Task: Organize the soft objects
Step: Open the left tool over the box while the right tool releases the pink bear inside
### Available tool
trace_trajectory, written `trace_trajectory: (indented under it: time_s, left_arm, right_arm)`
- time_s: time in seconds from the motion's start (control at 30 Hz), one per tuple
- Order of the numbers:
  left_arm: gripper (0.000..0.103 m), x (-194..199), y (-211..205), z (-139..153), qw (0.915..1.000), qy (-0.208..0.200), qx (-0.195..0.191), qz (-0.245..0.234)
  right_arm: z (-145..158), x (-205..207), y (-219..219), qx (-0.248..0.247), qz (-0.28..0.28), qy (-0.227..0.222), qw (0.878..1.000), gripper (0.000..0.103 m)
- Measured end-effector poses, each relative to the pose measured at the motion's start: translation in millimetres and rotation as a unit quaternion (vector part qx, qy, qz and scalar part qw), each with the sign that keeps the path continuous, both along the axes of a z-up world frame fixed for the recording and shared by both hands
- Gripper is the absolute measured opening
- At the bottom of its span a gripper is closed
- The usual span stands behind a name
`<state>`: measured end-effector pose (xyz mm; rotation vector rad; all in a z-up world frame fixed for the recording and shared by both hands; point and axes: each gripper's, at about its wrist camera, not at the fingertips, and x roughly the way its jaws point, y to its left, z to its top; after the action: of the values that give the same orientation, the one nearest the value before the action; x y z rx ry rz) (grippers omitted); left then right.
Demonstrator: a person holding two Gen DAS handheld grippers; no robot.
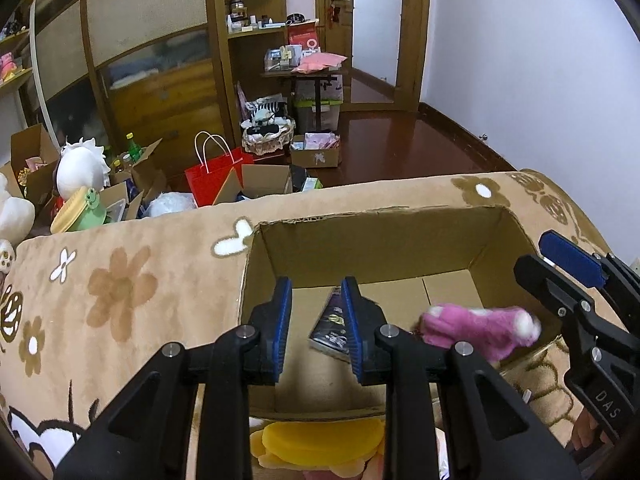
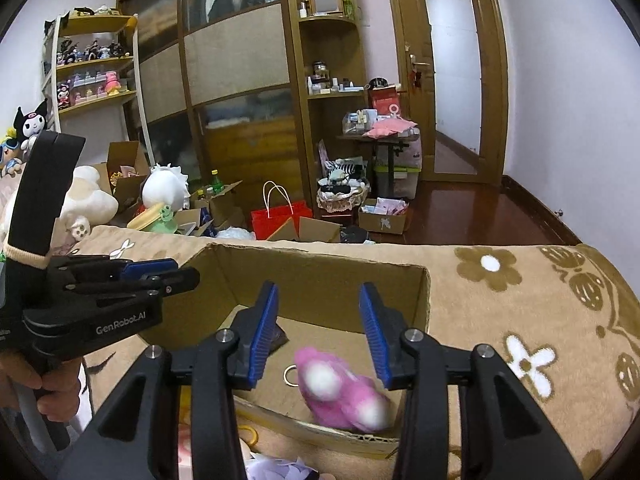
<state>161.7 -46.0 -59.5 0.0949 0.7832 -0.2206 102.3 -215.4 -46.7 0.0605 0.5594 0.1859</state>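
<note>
An open cardboard box [image 1: 380, 216] [image 2: 320, 260] sits on a beige flowered blanket [image 1: 120, 288]. A pink plush toy with white spots [image 2: 344, 396] [image 1: 476, 332] is blurred inside the box near its front wall, touching neither pad. My right gripper [image 2: 320, 334] [image 1: 548, 268] hangs over it, open, with the toy below its blue pads. At the box's left side my left gripper [image 1: 316, 312] [image 2: 168, 274] has its pads close together with nothing between them. A dark flat packet [image 1: 332, 328] lies on the box floor.
A yellow plush [image 1: 320, 440] lies in front of the box. Beyond the bed are a red paper bag [image 1: 218, 180], open cartons, a white plush [image 1: 82, 168] and a basket [image 1: 268, 136]. A metal ring [image 2: 291, 376] lies in the box. A hand [image 2: 48, 392] holds the left gripper's handle.
</note>
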Motion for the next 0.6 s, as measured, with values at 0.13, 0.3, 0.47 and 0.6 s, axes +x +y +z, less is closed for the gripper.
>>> trace_trajectory:
  time_s: [0.13,0.3,0.47,0.6]
  left_arm:
    - [0.028,-0.5,0.0,-0.3,1.0000,0.002,0.005,0.002]
    - [0.038,-4.8,3.5,2.2,0.9999,0.002,0.011,0.008]
    - [0.049,-12.9,8.1,11.1,0.9998,-0.007,0.014,0.015]
    - [0.057,-25.4,12.7,24.9,0.9994,-0.024,0.013,0.021]
  right_arm:
    - [-0.1,-0.5,-1.5,0.003,-0.006,0.003,1.000,0.055]
    - [5.2,-3.2,-3.7,0.005,-0.015,0.001,1.000,0.071]
    - [21.1,-14.9,-5.6,0.006,-0.031,-0.020,0.999,0.094]
    - [34.8,-25.5,-6.6,0.003,-0.043,-0.033,0.999,0.103]
